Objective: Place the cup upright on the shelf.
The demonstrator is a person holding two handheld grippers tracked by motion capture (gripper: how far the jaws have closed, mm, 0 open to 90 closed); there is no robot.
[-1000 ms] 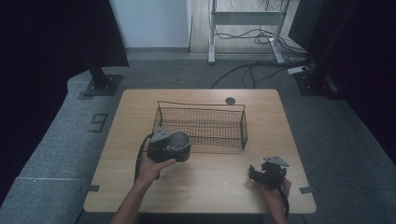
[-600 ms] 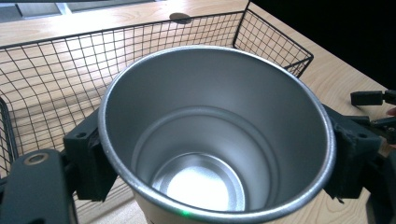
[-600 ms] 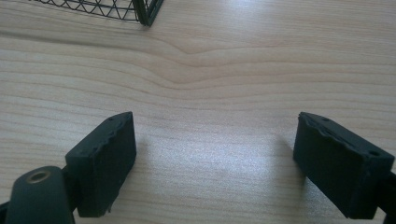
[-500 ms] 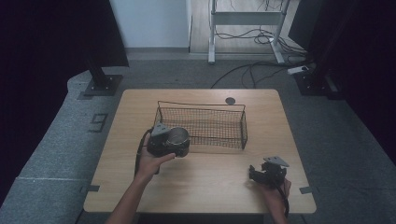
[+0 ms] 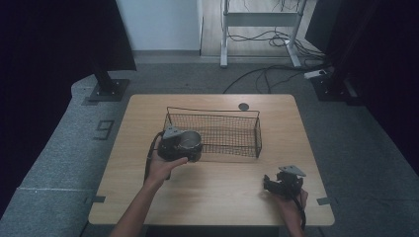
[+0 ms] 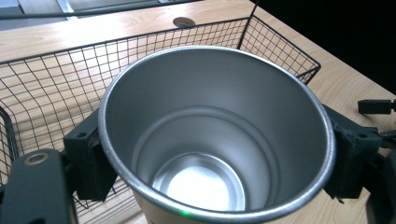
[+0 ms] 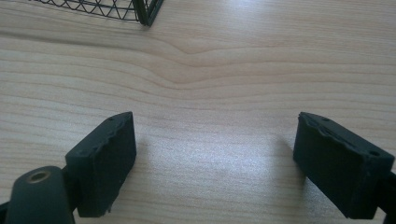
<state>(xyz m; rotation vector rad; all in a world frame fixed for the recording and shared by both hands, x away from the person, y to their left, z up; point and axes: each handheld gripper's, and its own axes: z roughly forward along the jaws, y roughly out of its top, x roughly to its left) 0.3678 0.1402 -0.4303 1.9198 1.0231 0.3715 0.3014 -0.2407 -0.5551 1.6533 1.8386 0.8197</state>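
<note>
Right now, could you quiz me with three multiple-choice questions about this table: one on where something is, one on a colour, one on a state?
1. Where is the metal cup?
A. Inside the basket
B. Between the left tool's jaws
C. Lying on the floor

2. What colour is the wire basket?
A. Black
B. Red
C. White

3. How is the right tool?
A. Shut on a spoon
B. Shut empty
C. Open, empty

Answers: B, the left tool clamps both cup sides; A, dark wire mesh; C, bare table shows between its spread jaws.
</note>
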